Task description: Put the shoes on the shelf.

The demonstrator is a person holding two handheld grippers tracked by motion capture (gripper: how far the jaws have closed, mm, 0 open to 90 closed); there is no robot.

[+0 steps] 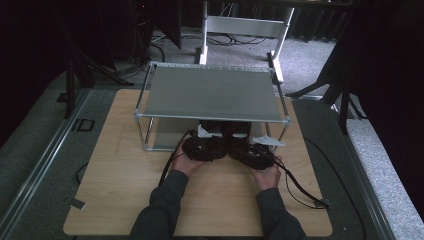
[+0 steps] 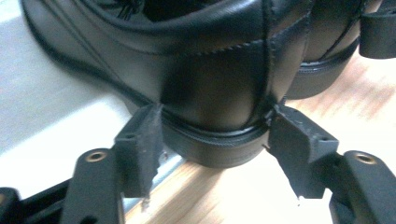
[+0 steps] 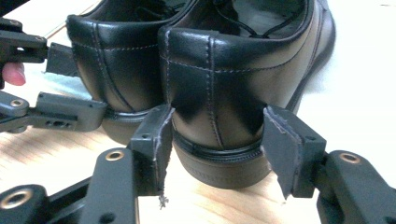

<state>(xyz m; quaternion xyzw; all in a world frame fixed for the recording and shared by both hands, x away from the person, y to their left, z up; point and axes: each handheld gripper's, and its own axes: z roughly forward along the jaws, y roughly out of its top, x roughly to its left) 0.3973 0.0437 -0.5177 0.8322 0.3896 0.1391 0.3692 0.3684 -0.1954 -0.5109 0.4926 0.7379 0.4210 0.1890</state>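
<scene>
Two black leather shoes stand side by side, heels toward me, under the metal rack's top shelf [image 1: 210, 92]. My left gripper [image 2: 215, 112] is shut on the left shoe [image 2: 205, 60], with both pads pressed against the sides of its heel. My right gripper [image 3: 217, 126] is shut on the right shoe [image 3: 233, 70] in the same way. In the high view, the left gripper [image 1: 206, 140] and right gripper [image 1: 246, 144] sit at the rack's front edge, and the left shoe [image 1: 211, 126] and right shoe [image 1: 236, 128] are dark shapes beneath the shelf. The left shoe [image 3: 112, 60] also appears beside the right one.
The rack's lower shelf [image 2: 46, 102] is pale, and the shoes' front parts lie on it while the heels hang over the wooden table [image 1: 125, 170]. Rack posts [image 1: 147, 132] stand at the corners. Cables [image 1: 300, 185] trail from both grippers across the table.
</scene>
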